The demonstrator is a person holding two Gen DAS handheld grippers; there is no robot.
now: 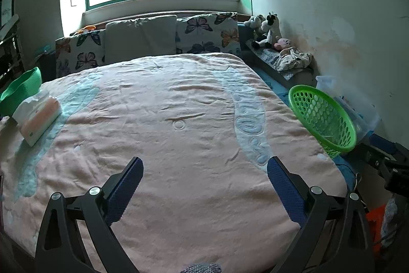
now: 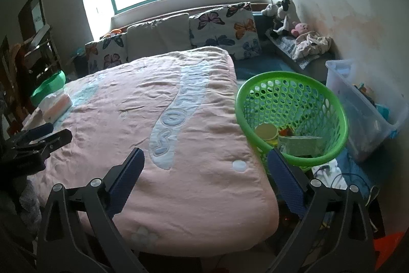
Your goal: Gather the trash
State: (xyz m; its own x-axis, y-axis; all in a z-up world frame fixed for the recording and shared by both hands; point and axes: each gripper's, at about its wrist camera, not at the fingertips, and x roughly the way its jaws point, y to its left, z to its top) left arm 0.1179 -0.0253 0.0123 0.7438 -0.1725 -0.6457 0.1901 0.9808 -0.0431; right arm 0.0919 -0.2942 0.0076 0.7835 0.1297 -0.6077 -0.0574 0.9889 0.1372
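A green perforated basket (image 2: 294,91) stands tilted at the right edge of the bed; it also shows in the left wrist view (image 1: 324,117). Inside it lie a round pale lid (image 2: 266,131), a flat greenish packet (image 2: 299,143) and a small red-orange scrap (image 2: 285,131). My left gripper (image 1: 204,165) is open and empty above the pink blanket (image 1: 166,119). My right gripper (image 2: 205,157) is open and empty over the bed's right corner, its right finger (image 2: 283,175) close in front of the basket. The left gripper also shows at the left of the right wrist view (image 2: 48,137).
A tissue pack (image 1: 38,114) lies at the bed's left edge beside a green tub (image 1: 21,88). Butterfly pillows (image 1: 209,32) line the headboard. Soft toys (image 1: 268,30) and crumpled cloth sit on a side ledge. A clear storage bin (image 2: 363,109) and cables stand right of the basket.
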